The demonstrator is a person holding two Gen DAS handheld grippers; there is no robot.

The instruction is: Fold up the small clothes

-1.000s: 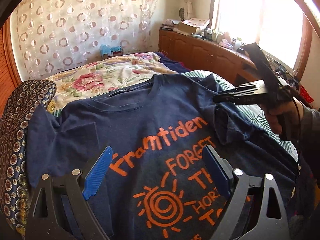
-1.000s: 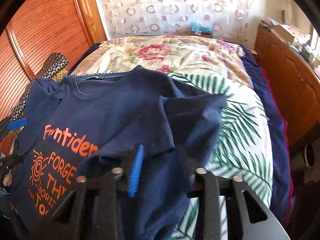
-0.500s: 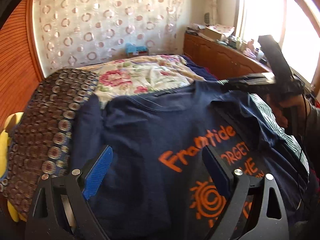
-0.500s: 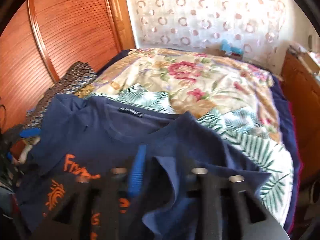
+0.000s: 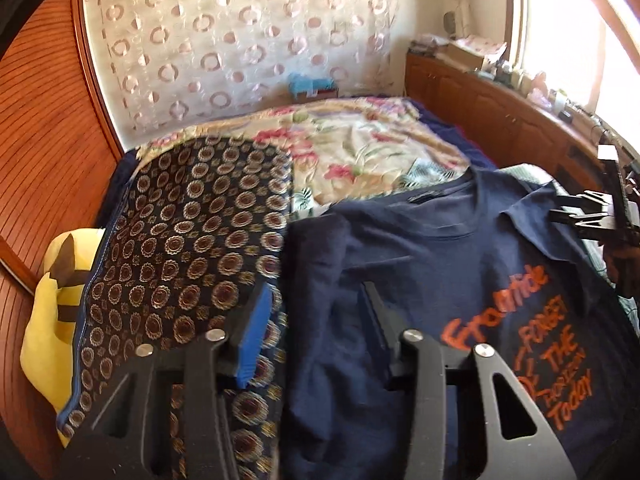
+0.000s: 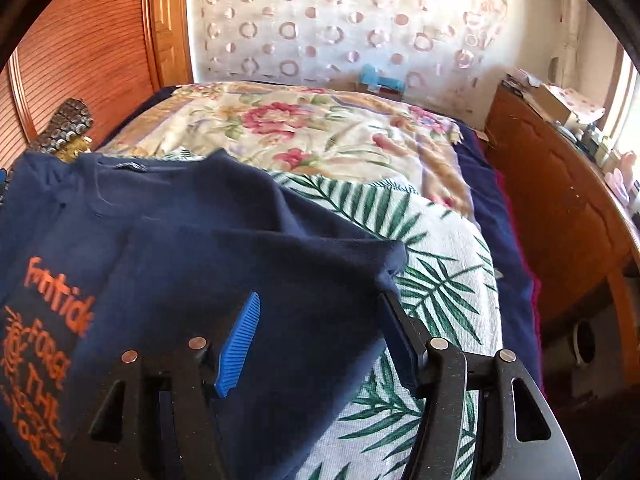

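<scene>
closing over the left sleeve of a navy t-shirt (image 5: 432, 264) spread on a bed (image 6: 440, 280), the left gripper (image 5: 316, 320) now straddles the shirt's left edge, where half a second ago it hung wide open above the chest print. its jaws are about half open and narrowing, dark cloth bunched between them, though whether the pads already press on it cannot be told. beside that edge lies a dark patterned cloth (image 5: 192, 240) with a yellow toy (image 5: 52, 300) beyond it. on the other side the right gripper (image 6: 320, 340) is opening: a second ago it pinched the right sleeve, and now its jaws stand a little over half open above the sleeve, which lies laid inward over the shirt's chest, gripped by nothing. the shirt sits near the bed's front edge, collar toward the far floral quilt (image 6: 304, 128), its right side over the palm-leaf sheet. judging from this, the right sleeve fold is done and the matching left one is about to begin.
</scene>
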